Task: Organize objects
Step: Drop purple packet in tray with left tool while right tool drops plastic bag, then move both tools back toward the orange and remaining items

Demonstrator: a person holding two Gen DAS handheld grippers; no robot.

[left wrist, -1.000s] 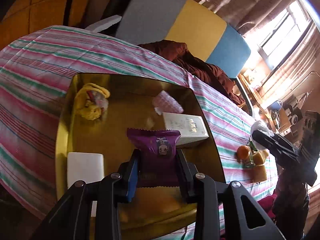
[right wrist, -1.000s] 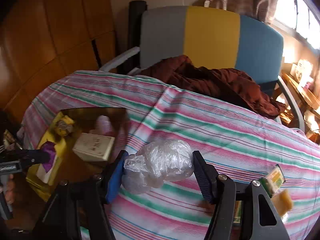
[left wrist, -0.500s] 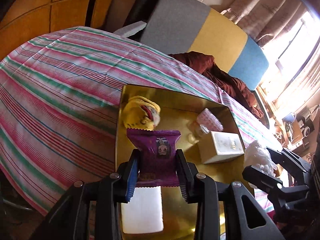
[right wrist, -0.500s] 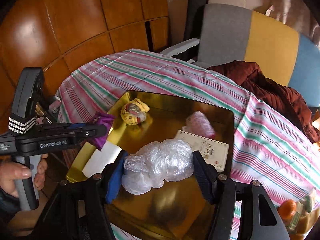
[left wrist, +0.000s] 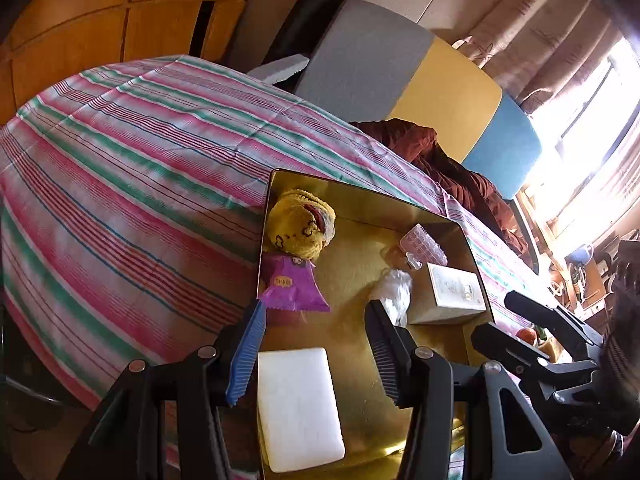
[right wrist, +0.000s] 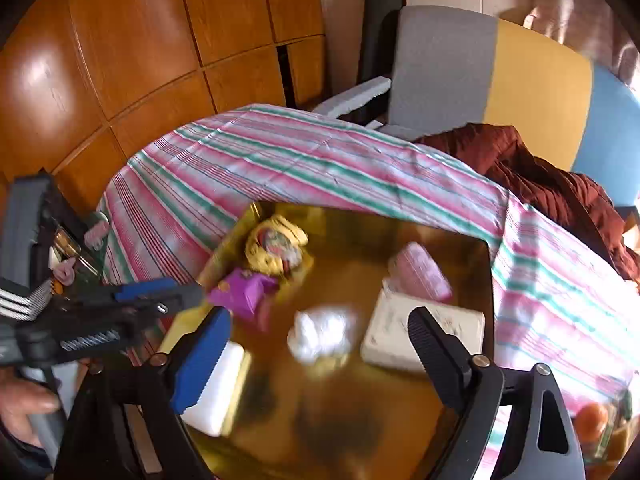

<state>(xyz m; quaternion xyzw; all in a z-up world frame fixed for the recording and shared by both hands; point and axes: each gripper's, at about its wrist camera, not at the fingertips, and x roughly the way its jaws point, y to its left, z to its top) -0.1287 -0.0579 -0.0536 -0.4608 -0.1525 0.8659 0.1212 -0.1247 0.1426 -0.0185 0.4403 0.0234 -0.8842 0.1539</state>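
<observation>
The left wrist view gives a sharp look at the gold tray (left wrist: 360, 248); the right wrist view is blurred but alone shows the person's hand (right wrist: 24, 400) on the left gripper's handle. The left gripper (left wrist: 316, 344) has just been opening and its jaws stand apart with nothing between them: the purple snack packet (left wrist: 292, 284), held half a second ago, now lies on the tray against the yellow knitted toy (left wrist: 302, 224). The right gripper (right wrist: 320, 344) has just been opening too and gapes wide; the crumpled plastic bag (right wrist: 322, 334) it gripped earlier now rests on the tray, just beside the white box (right wrist: 420, 332). A pink studded case (left wrist: 424, 242) sits beyond the box, a white slab (left wrist: 298, 408) near the tray's close edge. Striped cloth (left wrist: 132, 184) covers the table; an orange fruit (right wrist: 592, 420) lies past the tray, and a brown garment (right wrist: 552, 188) is heaped on the chair (right wrist: 520, 72)
</observation>
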